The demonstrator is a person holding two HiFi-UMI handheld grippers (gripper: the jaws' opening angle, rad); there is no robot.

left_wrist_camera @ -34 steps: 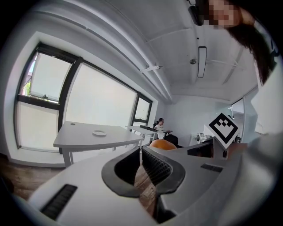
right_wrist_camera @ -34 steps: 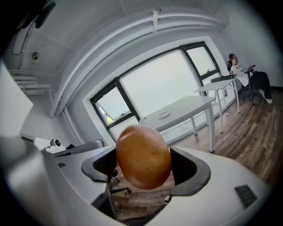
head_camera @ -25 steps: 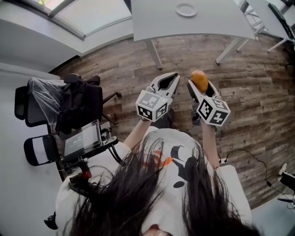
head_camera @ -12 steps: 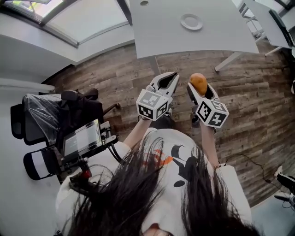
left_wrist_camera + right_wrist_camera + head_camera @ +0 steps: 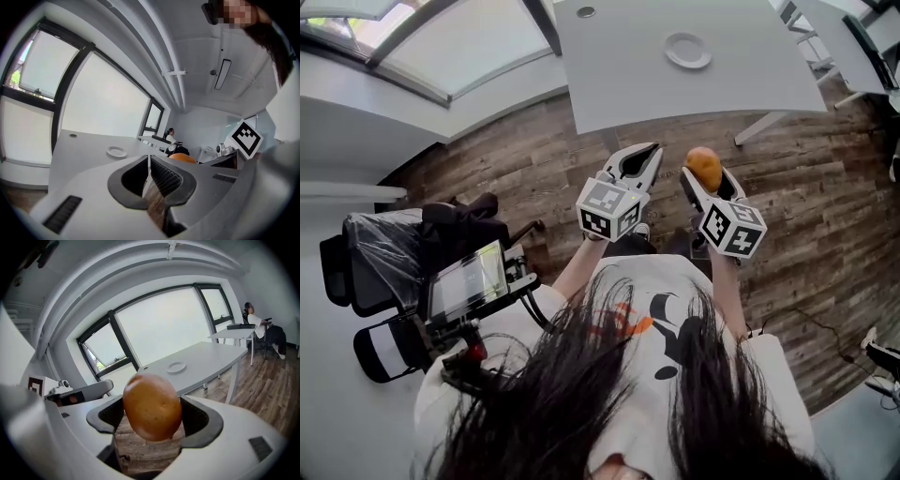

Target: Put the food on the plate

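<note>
1. While both grippers are held side by side over the grey-brown wood-plank floor [image 5: 825, 206], only the right gripper [image 5: 705, 176] carries anything.
2. Right gripper view: jaws partway open and clamped on a smooth, orange-brown oval potato [image 5: 152, 406]. The black ribbed pads touch its left and right flanks, and its top stands above the jaws.
3. Left gripper [image 5: 651, 153], in its own view: jaws set together to a thin slit with the tips meeting. Nothing is between them, and floor planks show through the slit.
4. Potato location: in the air in the right jaws, over the floor, short of the near edge of the large white rectangular table [image 5: 628, 75].
5. A small round white plate [image 5: 687, 51] sits on the table toward its far side, ahead of both grippers and well apart from the potato.
6. A small dark round grommet [image 5: 586, 12] is set in the table top, left of the plate.
7. Each gripper has a white cube with black square markers at its rear, left [image 5: 607, 209] and right [image 5: 732, 228].
8. On the person's left are a black office chair draped in clear plastic [image 5: 384, 244] and a small tilted screen on a stand [image 5: 467, 279].
</note>
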